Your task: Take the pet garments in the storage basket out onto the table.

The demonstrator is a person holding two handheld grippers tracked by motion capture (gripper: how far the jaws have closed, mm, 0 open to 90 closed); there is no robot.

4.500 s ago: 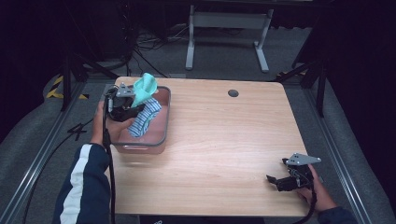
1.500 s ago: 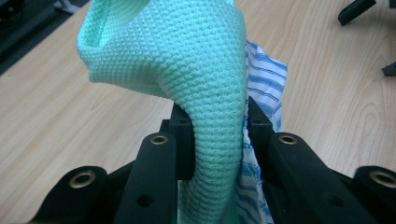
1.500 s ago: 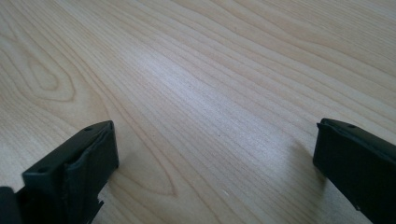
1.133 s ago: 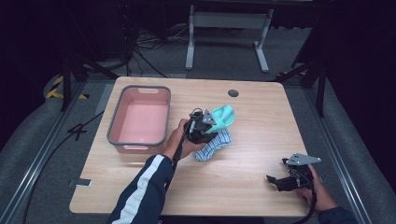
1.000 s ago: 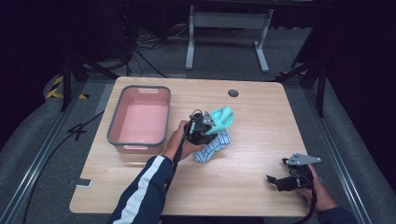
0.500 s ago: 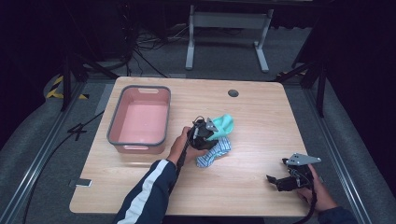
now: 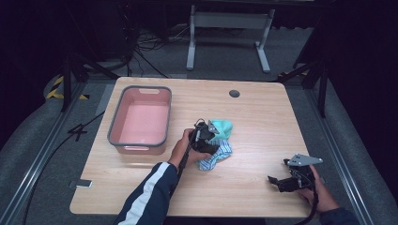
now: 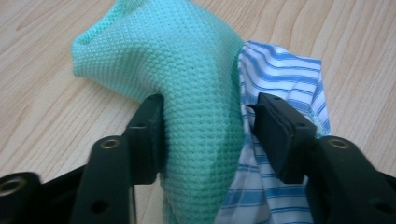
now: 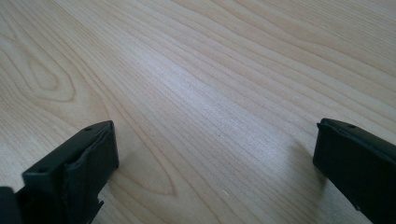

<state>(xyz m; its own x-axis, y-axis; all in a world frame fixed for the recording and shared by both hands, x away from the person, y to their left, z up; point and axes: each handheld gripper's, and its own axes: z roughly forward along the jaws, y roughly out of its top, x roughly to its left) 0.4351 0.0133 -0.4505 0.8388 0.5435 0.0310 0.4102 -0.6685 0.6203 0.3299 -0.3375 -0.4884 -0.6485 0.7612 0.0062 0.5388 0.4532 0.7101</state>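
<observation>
Green cloth (image 8: pixel 187 79) plus striped cloth (image 8: pixel 280 88) heaped mid-frame on table (image 7: pixel 263 117), right of tub (image 7: pixel 139 119); no clear long axis. Left gripper (image 8: pixel 208 126): jaws just opening, cloths loose between. Right gripper (image 9: pixel 215 154) spread wide, lower right.

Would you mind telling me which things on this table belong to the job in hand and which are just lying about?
Part of the job:
- green knitted cloth, between the left gripper's just-opened jaws
- blue striped cloth, lying beside it
- pink tub, where both cloths lay earlier

Lying about:
- round dark cap in the table top
- right gripper, open, resting idle
</observation>
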